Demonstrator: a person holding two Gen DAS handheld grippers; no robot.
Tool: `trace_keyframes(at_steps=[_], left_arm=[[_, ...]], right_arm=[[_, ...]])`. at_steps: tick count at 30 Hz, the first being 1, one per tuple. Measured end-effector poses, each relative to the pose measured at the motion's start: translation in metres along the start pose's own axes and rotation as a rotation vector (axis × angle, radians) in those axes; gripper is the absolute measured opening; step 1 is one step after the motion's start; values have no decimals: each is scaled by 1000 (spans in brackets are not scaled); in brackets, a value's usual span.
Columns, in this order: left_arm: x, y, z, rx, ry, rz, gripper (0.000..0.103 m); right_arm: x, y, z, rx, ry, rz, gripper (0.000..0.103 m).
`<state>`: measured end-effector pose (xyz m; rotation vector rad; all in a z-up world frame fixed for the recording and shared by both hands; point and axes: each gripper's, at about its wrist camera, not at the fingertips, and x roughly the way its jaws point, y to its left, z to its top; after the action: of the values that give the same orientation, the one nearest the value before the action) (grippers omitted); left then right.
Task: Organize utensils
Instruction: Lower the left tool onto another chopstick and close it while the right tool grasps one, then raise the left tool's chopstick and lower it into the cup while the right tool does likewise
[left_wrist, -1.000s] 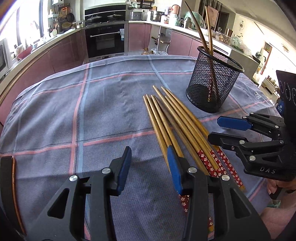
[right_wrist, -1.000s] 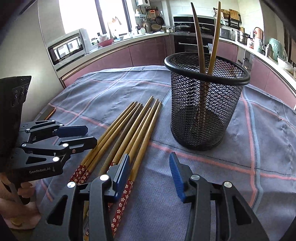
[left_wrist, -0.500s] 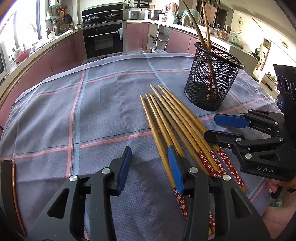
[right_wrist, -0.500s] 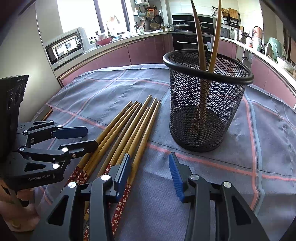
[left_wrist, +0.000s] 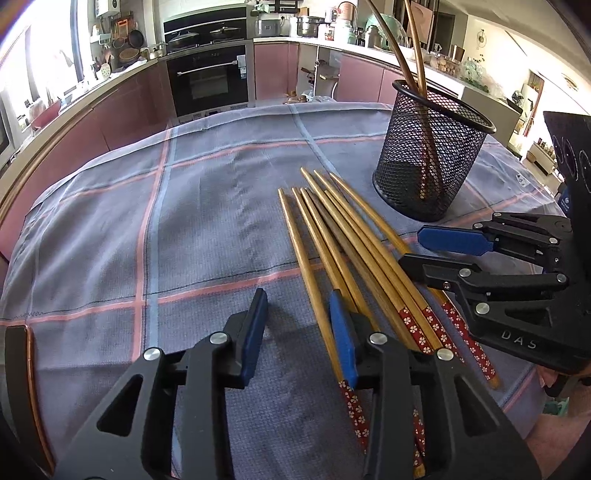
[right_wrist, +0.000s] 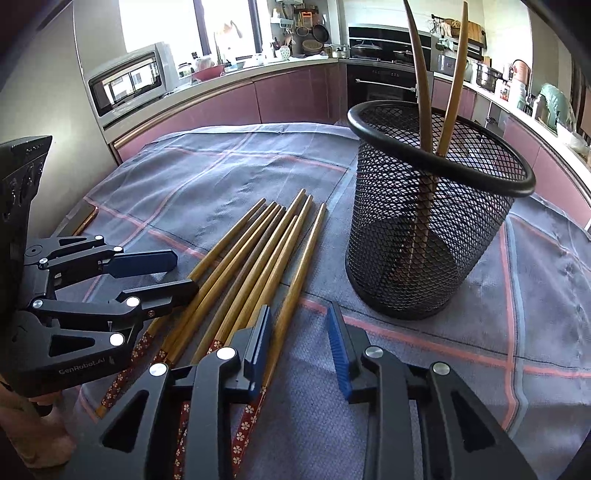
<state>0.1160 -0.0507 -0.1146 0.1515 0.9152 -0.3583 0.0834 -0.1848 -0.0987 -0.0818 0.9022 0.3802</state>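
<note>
Several wooden chopsticks with red flowered ends lie side by side on the cloth. A black mesh holder stands beyond them with two chopsticks upright inside. My left gripper hangs low over the near ends. Its jaws are closing, with the leftmost chopstick between them beside the right pad. My right gripper is also closing, with the rightmost chopstick beside its left pad. Neither pair of pads presses a stick from both sides.
A grey plaid tablecloth covers the table, whose copper rim shows at the near left. Kitchen cabinets, an oven and a microwave lie behind. A person's hand holds each gripper.
The jaws of both grippers have narrowed a little, the right more than the left. Both hands have stayed over the near ends of the chopsticks.
</note>
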Motion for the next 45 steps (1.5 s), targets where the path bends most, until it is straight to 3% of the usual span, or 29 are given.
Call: trace_keyframes(at_steps=[5, 14, 31, 45], left_arm=[[0, 1, 1, -12, 4, -10, 21], [-1, 5, 0, -50, -2, -29, 8], [-13, 7, -7, -41, -16, -91, 8], [0, 1, -4, 10, 20, -112, 8]], right_arm=[[0, -5, 0, 36, -3, 27, 10], [-7, -16, -5, 115, -24, 73, 6], [-27, -18, -10, 84, -65, 130, 6], [-5, -3, 3, 0, 25, 142, 7]])
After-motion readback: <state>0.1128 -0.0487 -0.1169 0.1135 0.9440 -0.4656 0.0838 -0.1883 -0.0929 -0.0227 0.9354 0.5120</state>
